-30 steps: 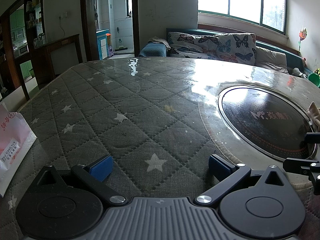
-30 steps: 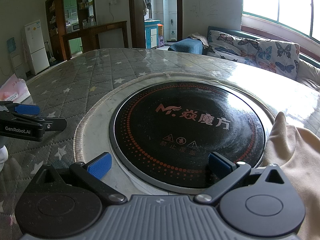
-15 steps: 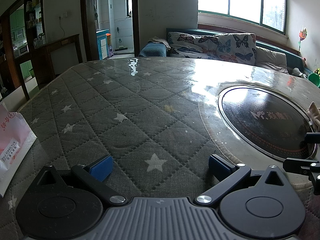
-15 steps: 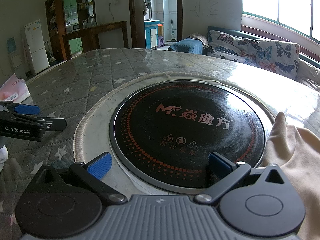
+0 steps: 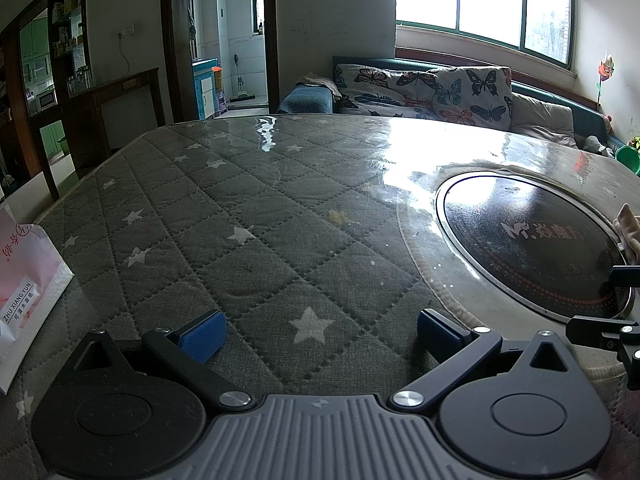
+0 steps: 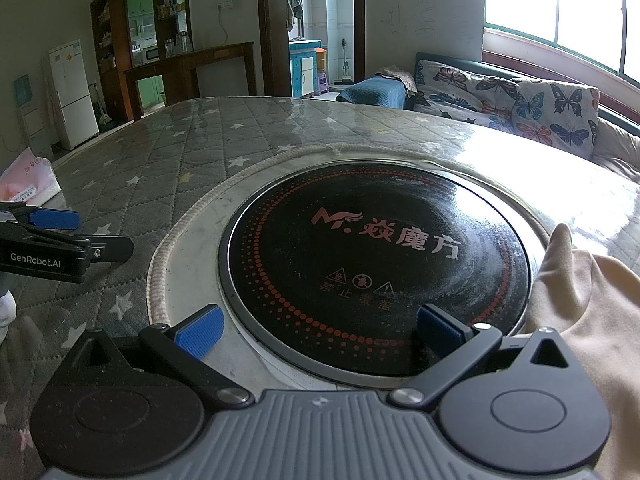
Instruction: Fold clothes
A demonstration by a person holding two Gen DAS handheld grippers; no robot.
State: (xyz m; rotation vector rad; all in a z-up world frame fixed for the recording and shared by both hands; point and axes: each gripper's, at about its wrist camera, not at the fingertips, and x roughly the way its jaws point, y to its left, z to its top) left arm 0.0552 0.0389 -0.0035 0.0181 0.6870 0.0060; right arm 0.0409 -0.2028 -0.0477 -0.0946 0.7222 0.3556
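A cream-coloured garment (image 6: 580, 320) lies on the table at the right, beside the black round cooktop (image 6: 376, 264); only its tip (image 5: 628, 228) shows in the left wrist view. My right gripper (image 6: 320, 330) is open and empty, low over the near edge of the cooktop, just left of the garment. My left gripper (image 5: 318, 330) is open and empty over the grey star-quilted table cover (image 5: 240, 240). It also shows at the left edge of the right wrist view (image 6: 56, 236).
A pink and white packet (image 5: 24, 284) lies at the table's left edge. The cooktop (image 5: 532, 252) is set into the table at the right. A sofa with butterfly cushions (image 5: 432, 92) stands behind the table under the windows.
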